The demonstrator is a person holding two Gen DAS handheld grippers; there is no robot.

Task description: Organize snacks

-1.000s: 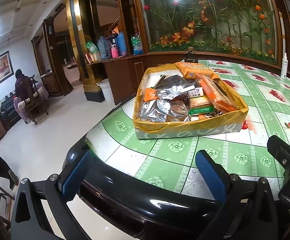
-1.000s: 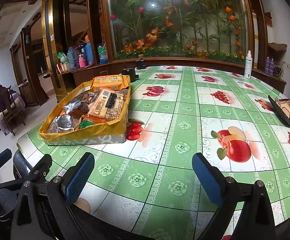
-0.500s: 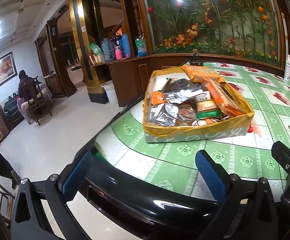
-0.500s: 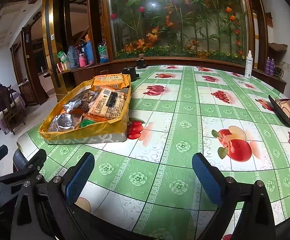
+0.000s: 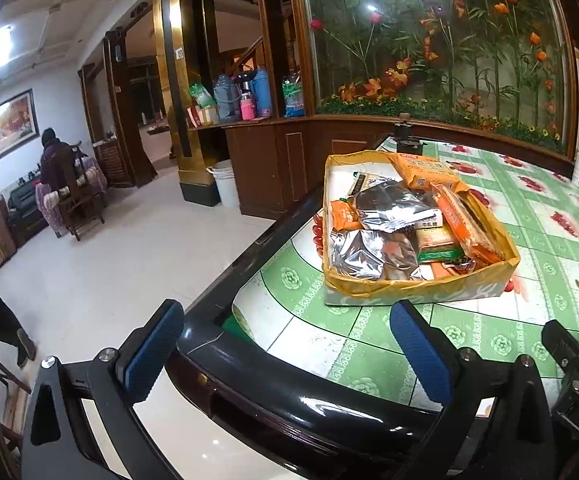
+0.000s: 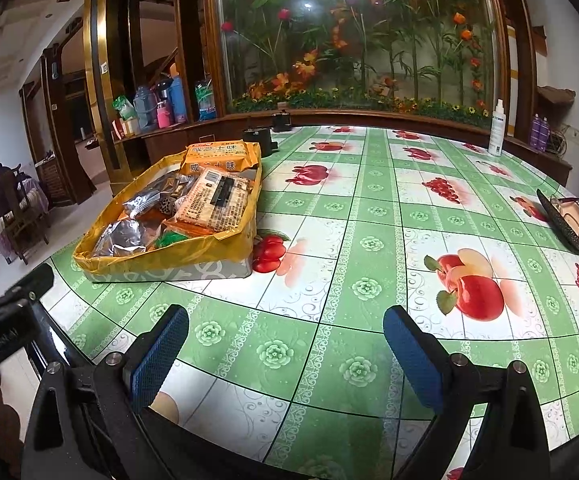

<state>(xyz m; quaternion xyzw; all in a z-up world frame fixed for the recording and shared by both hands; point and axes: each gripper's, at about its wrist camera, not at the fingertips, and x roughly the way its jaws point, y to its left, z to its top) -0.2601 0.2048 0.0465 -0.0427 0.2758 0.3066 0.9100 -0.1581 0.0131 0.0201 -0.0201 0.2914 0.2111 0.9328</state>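
Left claw (image 5: 287,354) farther left, empty.

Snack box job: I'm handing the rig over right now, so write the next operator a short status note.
Left hand-held gripper: open, empty, at the table's near edge.
Right hand-held gripper: open, empty, over the green fruit-print tablecloth.
Yellow-lined cardboard snack box sits near the table's left edge, packets piled loosely: silver foil bags, orange biscuit packs.
Done: nothing visibly sorted.
Left: all the organizing.
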